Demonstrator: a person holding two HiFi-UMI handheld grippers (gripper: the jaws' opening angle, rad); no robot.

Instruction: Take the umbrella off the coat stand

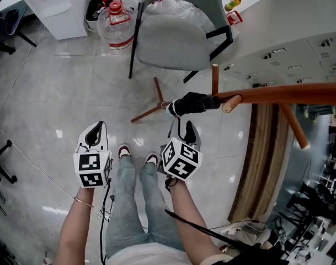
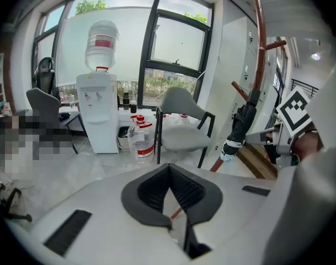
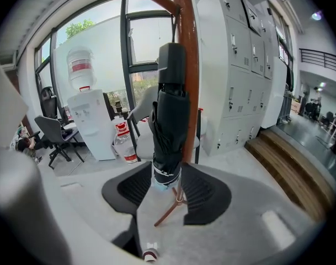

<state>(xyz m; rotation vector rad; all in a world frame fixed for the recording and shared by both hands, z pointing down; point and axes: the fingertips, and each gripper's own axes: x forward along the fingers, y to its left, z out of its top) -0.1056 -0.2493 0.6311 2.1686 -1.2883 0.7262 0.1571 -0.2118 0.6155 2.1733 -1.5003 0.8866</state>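
A folded black umbrella [image 3: 169, 115] hangs upright against the brown wooden coat stand [image 3: 190, 65]. My right gripper [image 3: 166, 176] is open, and the umbrella's lower end shows in the gap between its pads; I cannot tell whether a pad touches it. From the head view the umbrella [image 1: 192, 102] lies along the stand's pole [image 1: 289, 94], just past my right gripper [image 1: 184, 127]. My left gripper [image 1: 96, 130] hangs to the left, well away from the stand. Its fingertips meet, shut with nothing between them [image 2: 169, 170]. The umbrella [image 2: 242, 123] also appears at the right in the left gripper view.
A grey chair [image 1: 173, 37] stands just beyond the coat stand's feet [image 1: 151, 110]. A large water bottle [image 1: 115, 24] and a white dispenser [image 1: 54, 4] stand farther back. A wooden step [image 1: 261, 164] and grey lockers [image 3: 239, 81] are on the right. The person's shoes [image 1: 137, 153] are between the grippers.
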